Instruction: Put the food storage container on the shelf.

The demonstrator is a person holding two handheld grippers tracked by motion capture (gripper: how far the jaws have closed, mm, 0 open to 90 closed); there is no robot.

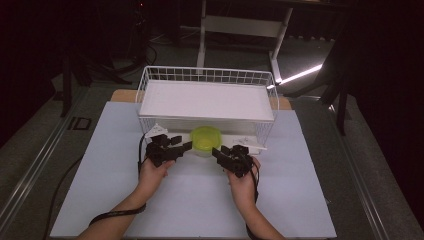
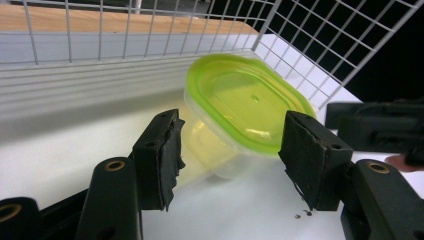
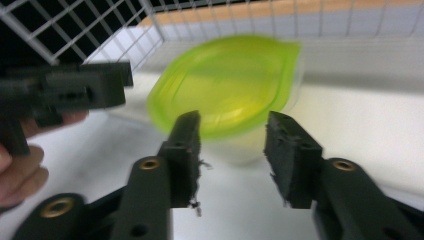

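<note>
Container [image 2: 240, 115]: glossy translucent plastic; basket [image 1: 207, 75]: white wire.

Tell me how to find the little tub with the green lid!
Look for the big white wire basket at the far side of the table. Right in front of its near edge, between the left gripper and the right gripper, sits the tub. It is clear plastic with a bright yellow-green lid, the one colourful thing among white and black.

Green-lidded container [image 3: 225, 90] motion-blurred in right gripper view, edges smeared.
</note>
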